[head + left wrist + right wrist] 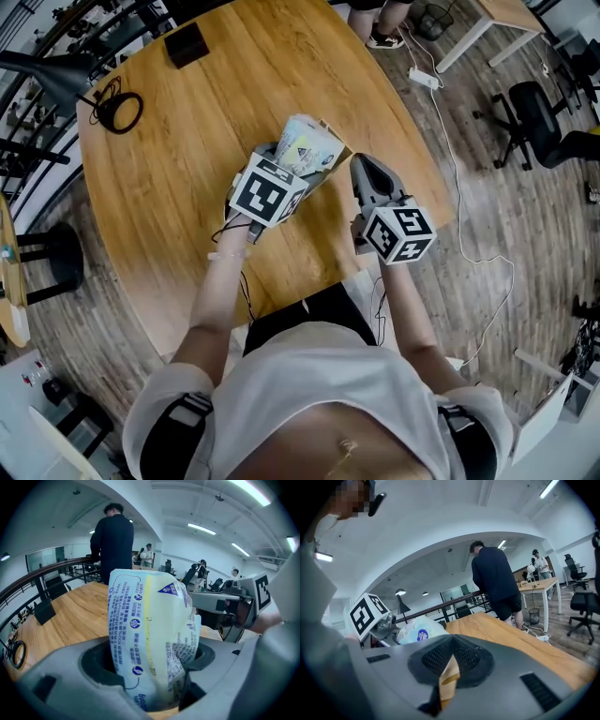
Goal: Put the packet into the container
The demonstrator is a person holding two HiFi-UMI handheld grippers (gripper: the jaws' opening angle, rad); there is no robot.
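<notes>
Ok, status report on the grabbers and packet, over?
Left gripper shut on packet. Right gripper pinching container's brown edge. Packet not clearly inside yet. Nothing blocking.

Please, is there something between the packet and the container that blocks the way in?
Nothing visible blocks it. The left gripper is closed on the packet, and the right gripper pinches the brown edge of the container close beside it. Whether the packet is already partly inside cannot be told.
</notes>
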